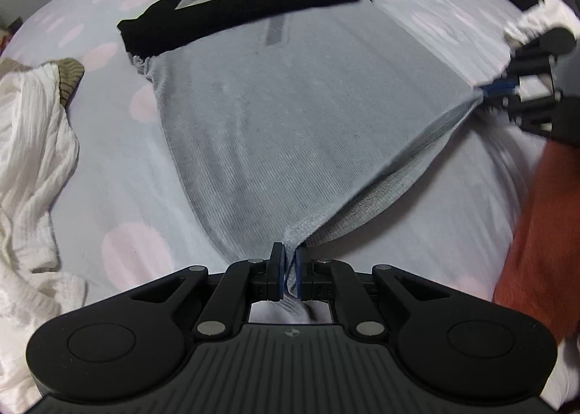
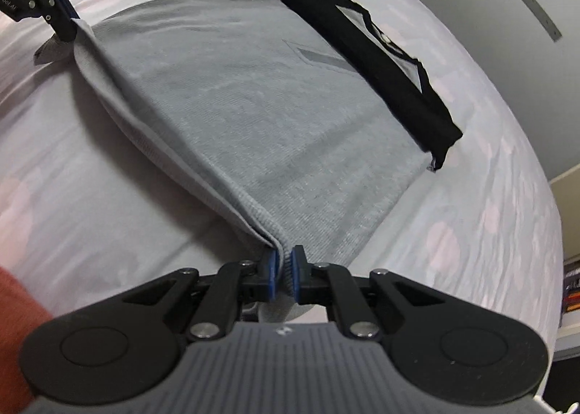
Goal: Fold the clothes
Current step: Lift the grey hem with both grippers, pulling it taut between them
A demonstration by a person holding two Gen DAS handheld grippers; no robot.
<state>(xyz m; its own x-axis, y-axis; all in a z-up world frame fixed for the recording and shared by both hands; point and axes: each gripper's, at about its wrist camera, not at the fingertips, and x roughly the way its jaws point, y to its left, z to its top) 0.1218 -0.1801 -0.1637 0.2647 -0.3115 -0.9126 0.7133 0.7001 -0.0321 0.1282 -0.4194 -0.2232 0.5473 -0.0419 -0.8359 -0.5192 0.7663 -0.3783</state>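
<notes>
Shirt (image 1: 290,117) first: it lies grey and flat on our bed (image 1: 119,175), its body spread away from both tongs, with the black sleeves folded across the far end by the collar. We hold the near hem at its two corners. Our left gripper (image 1: 289,271) has its pads closed on one corner, cloth bunched between them, and our right gripper (image 2: 282,274) is clamped the same way on the other. Each shows in the other's view, at the far end of the same hem, which hangs taut and raised off the bed between them, both layers of cloth showing along its edge.

What matters for any coming move is the shirt's direction. Its long axis runs straight ahead from the hem to the collar, and the hem line lies across that axis. We judge a fold would carry the hem forward over the body toward the black band, both hands travelling together and level so the edge stays square. Neither hand is plainly nearer the collar.

White clothes (image 1: 32,146) lie bunched just off the shirt's left side, clear of the path. A red sleeve (image 1: 540,233) shows at our right.
</notes>
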